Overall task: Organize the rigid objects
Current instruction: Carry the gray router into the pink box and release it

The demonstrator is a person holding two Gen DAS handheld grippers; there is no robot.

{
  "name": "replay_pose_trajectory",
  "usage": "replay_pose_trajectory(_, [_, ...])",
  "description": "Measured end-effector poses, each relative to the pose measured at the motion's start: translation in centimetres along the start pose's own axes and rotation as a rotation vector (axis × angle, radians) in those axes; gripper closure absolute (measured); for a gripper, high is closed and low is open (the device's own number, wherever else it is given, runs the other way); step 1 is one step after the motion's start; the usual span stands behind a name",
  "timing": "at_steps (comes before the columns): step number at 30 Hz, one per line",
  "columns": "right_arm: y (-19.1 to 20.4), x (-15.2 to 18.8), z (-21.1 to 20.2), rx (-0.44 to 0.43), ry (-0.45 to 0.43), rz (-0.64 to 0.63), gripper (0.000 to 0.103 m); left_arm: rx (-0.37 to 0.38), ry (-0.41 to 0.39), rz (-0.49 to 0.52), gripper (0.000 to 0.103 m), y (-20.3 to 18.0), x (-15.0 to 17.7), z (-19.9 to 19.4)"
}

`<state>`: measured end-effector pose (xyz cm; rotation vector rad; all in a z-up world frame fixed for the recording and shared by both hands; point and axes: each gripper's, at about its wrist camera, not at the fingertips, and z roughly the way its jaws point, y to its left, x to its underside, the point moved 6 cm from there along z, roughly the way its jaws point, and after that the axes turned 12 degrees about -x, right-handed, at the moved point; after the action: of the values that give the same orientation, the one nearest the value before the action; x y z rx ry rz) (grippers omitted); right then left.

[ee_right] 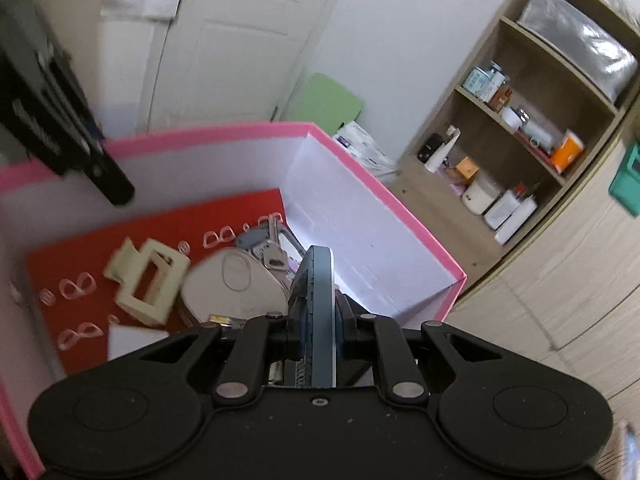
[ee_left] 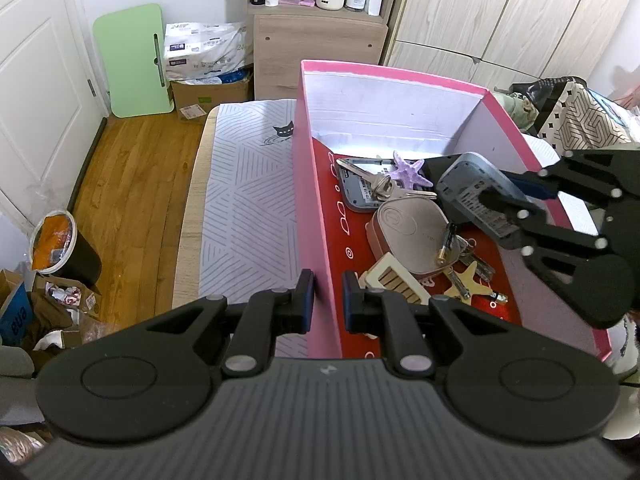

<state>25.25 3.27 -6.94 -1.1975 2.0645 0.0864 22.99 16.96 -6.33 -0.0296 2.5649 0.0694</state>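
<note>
Bedroom, striped mattress (ee_left: 244,200) — left gripper (ee_left: 328,300) pinches pink box (ee_left: 310,184) wall; right gripper (ee_right: 318,336) clamps grey device (ee_right: 316,300) edgewise.

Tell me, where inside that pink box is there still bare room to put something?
Bare floor shows at the far end of the pink cardboard box, between its white end wall and the purple starfish. From the keys to the cream hair clip it is crowded.

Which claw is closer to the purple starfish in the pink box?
Right. The right gripper, holding a grey device, hangs just beside the purple starfish. The left gripper clamps the pink box wall, farther away.
</note>
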Motion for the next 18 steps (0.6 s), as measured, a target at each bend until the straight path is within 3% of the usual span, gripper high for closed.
replay_pose_trajectory(5, [0.4, 0.2, 1.8, 0.084, 0.075, -0.070, 0.088, 0.005, 0.002, -0.005, 0.091, 0.0, 0.0, 0.0])
replay_pose_trajectory(8, [0.1, 0.2, 2.0, 0.081, 0.079, -0.045, 0.088, 0.010, 0.000, -0.009, 0.091, 0.1, 0.0, 0.0])
replay_pose_trajectory(12, [-0.1, -0.2, 1.4, -0.064, 0.034, 0.072, 0.084, 0.012, 0.003, -0.007, 0.091, 0.1, -0.1, 0.0])
replay_pose_trajectory(14, [0.0, -0.2, 0.7, -0.144, -0.005, 0.118, 0.071, 0.013, 0.004, -0.007, 0.091, 0.1, -0.1, 0.0])
replay_pose_trajectory(18, [-0.4, 0.8, -0.8, -0.351, -0.097, 0.268, 0.069, 0.020, 0.004, -0.011, 0.091, 0.2, -0.1, 0.0])
